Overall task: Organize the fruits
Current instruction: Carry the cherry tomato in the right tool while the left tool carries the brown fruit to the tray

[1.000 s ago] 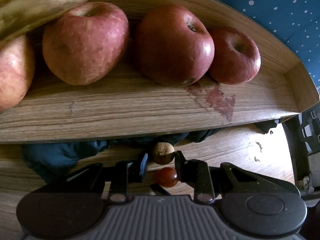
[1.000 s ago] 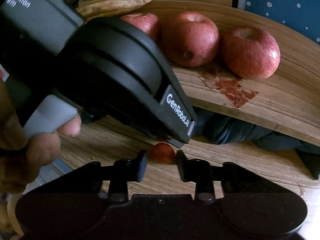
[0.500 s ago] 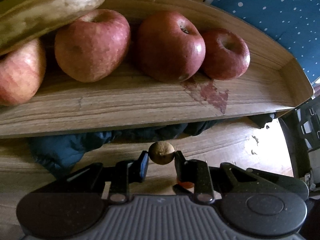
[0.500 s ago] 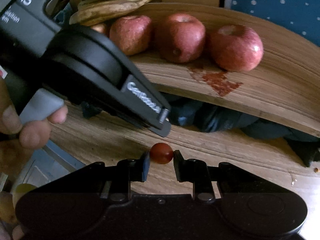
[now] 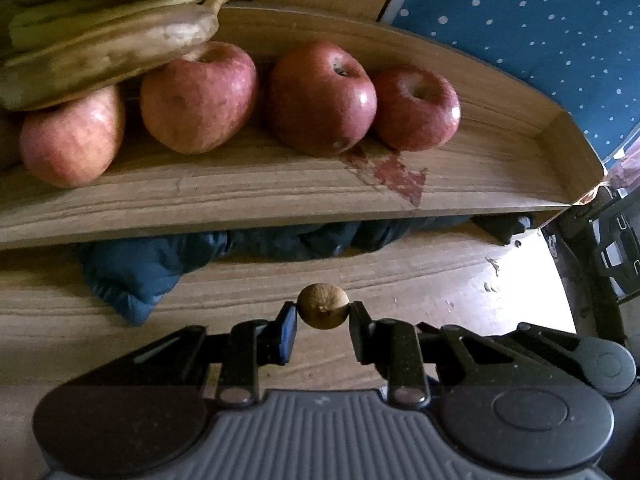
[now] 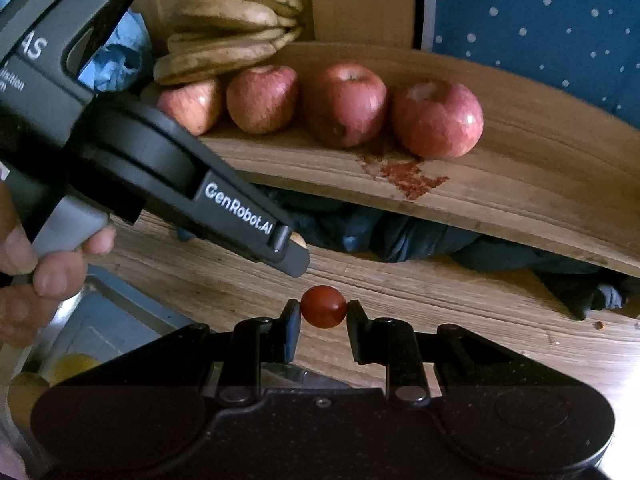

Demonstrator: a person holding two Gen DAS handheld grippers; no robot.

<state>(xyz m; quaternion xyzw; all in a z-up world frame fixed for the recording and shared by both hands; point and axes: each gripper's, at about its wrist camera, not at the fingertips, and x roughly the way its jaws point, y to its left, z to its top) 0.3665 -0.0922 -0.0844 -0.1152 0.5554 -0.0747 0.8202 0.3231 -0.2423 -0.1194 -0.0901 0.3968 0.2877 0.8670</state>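
Note:
My left gripper [image 5: 322, 312] is shut on a small round brown fruit [image 5: 322, 306] and holds it above the wooden table. My right gripper [image 6: 322, 312] is shut on a small red cherry tomato [image 6: 323, 306]. The left gripper's body [image 6: 160, 168] crosses the right wrist view at upper left. Beyond both stands a wooden tray [image 5: 280, 188] with several red apples [image 5: 320, 96] in a row and a bunch of brown-spotted bananas [image 5: 104, 36] lying over its left end. The tray [image 6: 500, 184], apples [image 6: 348, 104] and bananas [image 6: 232, 28] also show in the right wrist view.
A dark blue cloth [image 5: 144, 268] lies bunched under the tray's front edge. A red stain [image 5: 400, 176] marks the tray floor. A blue dotted fabric [image 5: 540, 24] hangs behind. At lower left a metal container [image 6: 92, 332] holds yellow fruits [image 6: 72, 364].
Both grippers have pulled back and risen from the tray, each keeping its fruit. The tomato no longer shows in the left wrist view. More of the bananas and tray is in view.

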